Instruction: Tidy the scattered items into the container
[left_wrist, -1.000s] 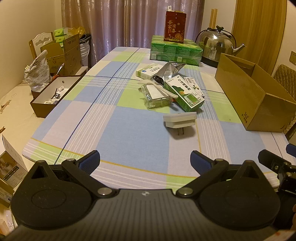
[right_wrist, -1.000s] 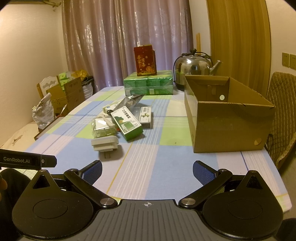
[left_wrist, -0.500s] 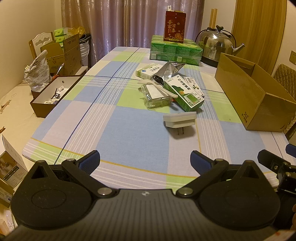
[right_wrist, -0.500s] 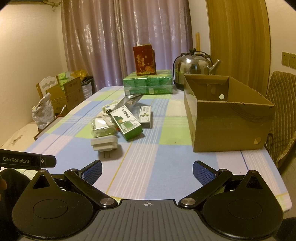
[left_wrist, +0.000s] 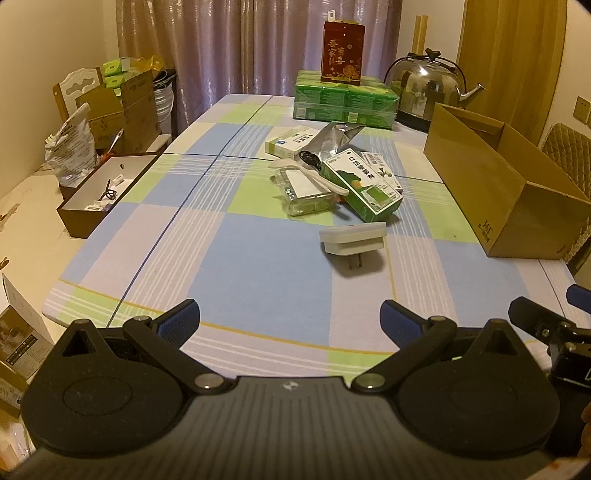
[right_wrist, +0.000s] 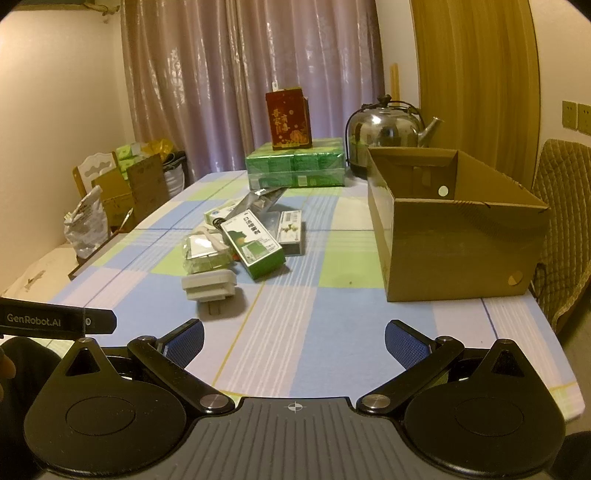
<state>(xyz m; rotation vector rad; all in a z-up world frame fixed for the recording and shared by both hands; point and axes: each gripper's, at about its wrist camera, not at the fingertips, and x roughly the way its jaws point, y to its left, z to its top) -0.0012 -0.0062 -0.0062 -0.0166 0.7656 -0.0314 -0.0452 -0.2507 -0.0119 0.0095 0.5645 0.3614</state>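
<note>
Lying flat, glossy green carton (left_wrist: 361, 184) beside corrugated cardboard box (left_wrist: 506, 192).

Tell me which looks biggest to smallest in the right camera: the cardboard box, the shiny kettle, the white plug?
1. cardboard box
2. kettle, though it sits farther back
3. white plug, smallest despite being nearest

Black ribbed bodies, silver pivot screws — blue-padded fingers (right_wrist: 186, 341) (white "GenRobot.AI" lettering).

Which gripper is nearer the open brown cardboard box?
Right. The right gripper faces the open brown cardboard box just ahead-right; the left gripper sits farther left.
</note>
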